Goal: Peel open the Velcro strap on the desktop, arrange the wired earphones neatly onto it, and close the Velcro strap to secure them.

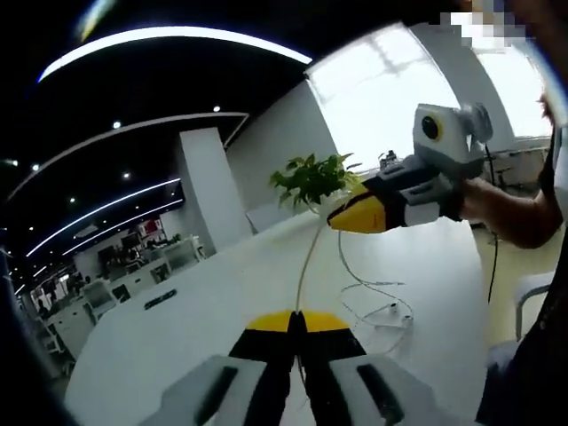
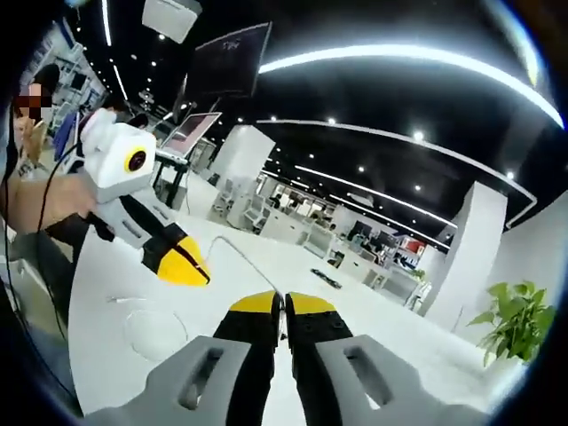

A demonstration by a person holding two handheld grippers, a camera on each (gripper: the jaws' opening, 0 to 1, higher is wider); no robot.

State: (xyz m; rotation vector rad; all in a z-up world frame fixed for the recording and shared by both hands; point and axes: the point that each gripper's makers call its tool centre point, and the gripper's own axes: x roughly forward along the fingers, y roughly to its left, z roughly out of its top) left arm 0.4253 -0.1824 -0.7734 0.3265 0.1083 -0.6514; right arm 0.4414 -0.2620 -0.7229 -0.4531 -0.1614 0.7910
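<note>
A thin white earphone cable point(image 1: 306, 266) is stretched in the air between the two grippers. My left gripper point(image 1: 297, 321) has its yellow-tipped jaws shut on one end of that span. The right gripper point(image 1: 355, 216), held in a person's hand, comes in from the upper right and pinches the other end. In the right gripper view my right gripper point(image 2: 282, 305) is shut on the cable point(image 2: 253, 264), and the left gripper point(image 2: 185, 264) grips it further off. The rest of the earphones lies in loose loops point(image 1: 382, 311) point(image 2: 149, 328) on the white table point(image 1: 204, 311).
A small dark flat object point(image 1: 160, 300) point(image 2: 326, 279) lies further along the table; I cannot tell what it is. A green potted plant point(image 1: 312, 177) point(image 2: 515, 311) stands at the table's far end. Office desks and screens fill the background. A chair point(image 1: 532, 293) stands beside the table.
</note>
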